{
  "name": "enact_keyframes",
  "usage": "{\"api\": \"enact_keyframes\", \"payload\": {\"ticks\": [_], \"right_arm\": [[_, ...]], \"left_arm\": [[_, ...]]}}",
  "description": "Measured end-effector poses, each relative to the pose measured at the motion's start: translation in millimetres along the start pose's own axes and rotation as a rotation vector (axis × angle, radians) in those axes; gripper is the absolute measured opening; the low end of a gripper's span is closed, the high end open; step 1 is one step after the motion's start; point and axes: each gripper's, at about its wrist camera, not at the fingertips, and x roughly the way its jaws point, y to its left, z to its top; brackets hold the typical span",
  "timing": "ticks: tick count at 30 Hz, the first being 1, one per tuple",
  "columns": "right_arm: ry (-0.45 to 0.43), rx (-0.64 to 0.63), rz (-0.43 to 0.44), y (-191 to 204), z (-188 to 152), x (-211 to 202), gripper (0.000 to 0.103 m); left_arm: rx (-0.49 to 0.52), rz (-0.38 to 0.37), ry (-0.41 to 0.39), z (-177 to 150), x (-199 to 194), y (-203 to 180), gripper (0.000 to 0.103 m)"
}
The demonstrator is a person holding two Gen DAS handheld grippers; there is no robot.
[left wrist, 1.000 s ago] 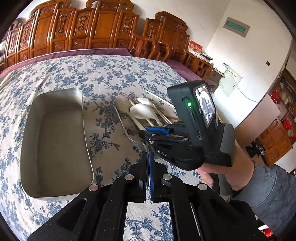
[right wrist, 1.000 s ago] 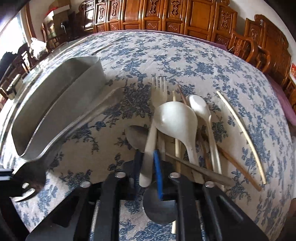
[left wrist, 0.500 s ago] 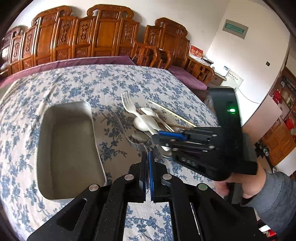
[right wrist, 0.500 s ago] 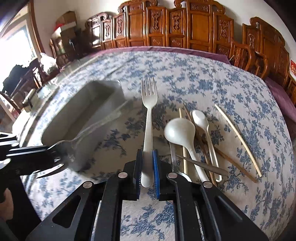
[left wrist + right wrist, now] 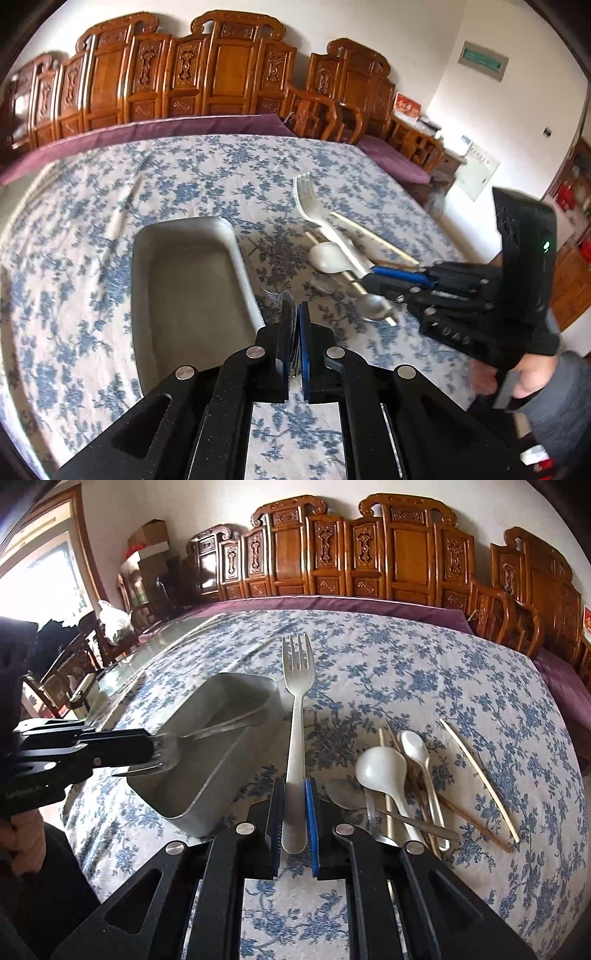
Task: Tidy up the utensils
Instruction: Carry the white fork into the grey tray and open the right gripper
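White plastic fork [image 5: 297, 716]: I hold it in my right gripper [image 5: 294, 827]. My jaws are narrow and press on the lower end of its handle. It points up the frame, tines at the upper centre, raised above the cloth.

Metal fork [image 5: 173, 751]: my left gripper [image 5: 294, 343] holds it. The jaws are almost fully closed on it. In the right wrist view it is at the left of the frame; its handle reaches over the tray.

Grey rectangular metal tray [image 5: 177, 280]: it stands on the cloth at the centre left of the left wrist view. I see nothing lying on its floor.

Other utensils: they lie in a loose pile at the lower right of the right wrist view. There is a large white plastic ladle spoon [image 5: 380, 771], a small white spoon [image 5: 415, 747] just beside it, a metal spoon [image 5: 345, 794] partly under them, and thin pale chopsticks [image 5: 478, 779] at the right edge of the pile.

Blue floral tablecloth [image 5: 424, 672]: it covers the table under all these things.

Carved wooden chairs [image 5: 229, 70]: they stand in a row along the wall, at the top of both views.

Person's hand [image 5: 517, 376]: at the lower right of the left wrist view, it grips the handle of my right gripper; a grey sleeve [image 5: 561, 406] is behind it.
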Motion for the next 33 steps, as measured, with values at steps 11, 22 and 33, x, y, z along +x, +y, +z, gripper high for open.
{"api": "enact_keyframes", "payload": {"ticks": [11,22,33], "right_arm": [[-0.005,-0.025,-0.008,8.4,1.0,-3.2,0.013],[-0.009,-0.047,0.030,30.6,8.9,-0.2,0.013],[0.028,-0.058,0.048,47.5,10.1,18.9,0.013]], "left_arm": [[0.010,-0.002,-0.055,4.7,-26.5,-3.7,0.001],[-0.009,0.080,-0.017,8.1,-6.5,30.3,0.001],[-0.023,0.145,0.023,-1.2,23.1,57.0,0.001]]}}
